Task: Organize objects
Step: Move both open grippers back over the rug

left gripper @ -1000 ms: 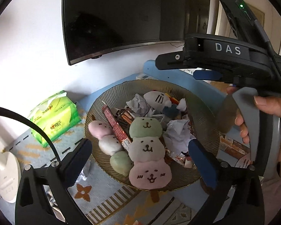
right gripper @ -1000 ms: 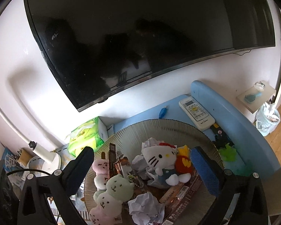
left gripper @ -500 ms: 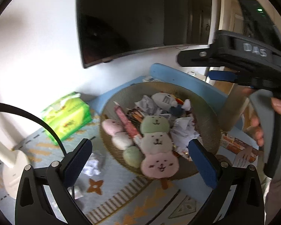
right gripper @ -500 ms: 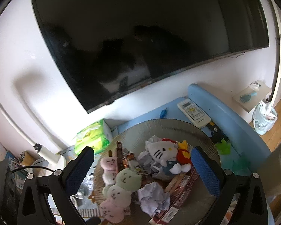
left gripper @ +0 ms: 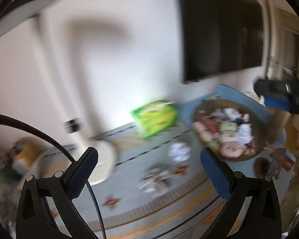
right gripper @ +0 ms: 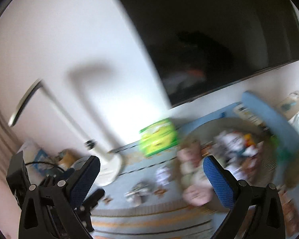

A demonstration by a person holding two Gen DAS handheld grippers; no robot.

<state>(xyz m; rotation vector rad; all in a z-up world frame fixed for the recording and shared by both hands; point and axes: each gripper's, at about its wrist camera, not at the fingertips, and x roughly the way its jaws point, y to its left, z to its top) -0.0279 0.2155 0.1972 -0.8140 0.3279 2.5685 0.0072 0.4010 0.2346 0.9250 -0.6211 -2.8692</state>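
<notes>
Blue-padded left claw and right claw hang spread apart, both empty, at each frame's bottom. Lower centre, crumpled white paper balls lie on the patterned pale-blue bench. Best slow down, centre one ball between the pads. At right, the round woven bowl holds blurred plush toys and paper.

white wall with a dark mounted tv — white desk lamp casting a shadow.
</notes>
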